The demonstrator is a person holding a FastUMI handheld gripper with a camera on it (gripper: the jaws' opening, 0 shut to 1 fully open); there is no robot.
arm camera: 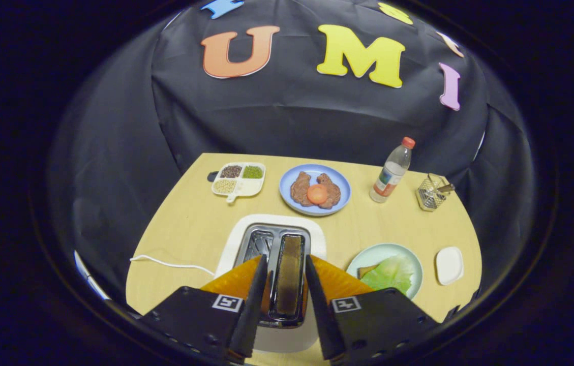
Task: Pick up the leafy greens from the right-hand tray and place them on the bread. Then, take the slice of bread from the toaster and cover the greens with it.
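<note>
With the leafy greens [392, 273] already lying on the bread on the plate [368, 256] right of the toaster [271, 239], the hand-held gripper [287, 277] hangs above the toaster, fingers apart astride the slotted bread slice [289, 274], needing to descend and close.

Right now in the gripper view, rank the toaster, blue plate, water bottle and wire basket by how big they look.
1. toaster, though it sits nearest, just under the open tongs, which inflates it
2. blue plate
3. water bottle
4. wire basket
</note>
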